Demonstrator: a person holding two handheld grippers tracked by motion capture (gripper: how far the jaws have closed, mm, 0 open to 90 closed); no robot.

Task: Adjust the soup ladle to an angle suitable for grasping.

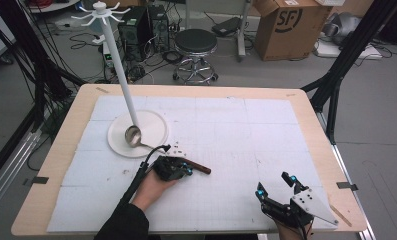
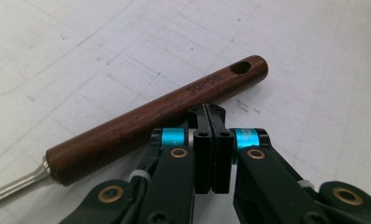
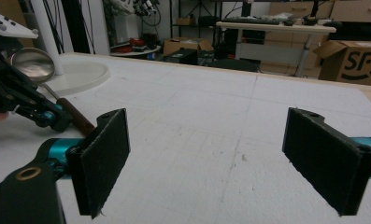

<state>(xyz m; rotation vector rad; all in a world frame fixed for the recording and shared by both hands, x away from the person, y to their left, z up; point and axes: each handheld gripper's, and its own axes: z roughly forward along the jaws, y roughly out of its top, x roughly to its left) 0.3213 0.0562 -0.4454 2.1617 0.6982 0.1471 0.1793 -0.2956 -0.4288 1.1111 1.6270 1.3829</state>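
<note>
A ladle lies on the white mat, its metal bowl resting on the round base of a white hook stand. Its dark wooden handle points right. My left gripper is low over the mat, its jaws shut on each other with nothing between them. In the left gripper view the tips sit against the near side of the wooden handle. My right gripper stands open near the front right of the table. The right gripper view shows its pads wide apart over bare mat, with the ladle at far left.
Small dark crumbs lie on the mat beside the stand's base. A wooden rim borders the white mat. Behind the table stand a black stool, a cardboard box and computer cases. Black frame struts rise at the right.
</note>
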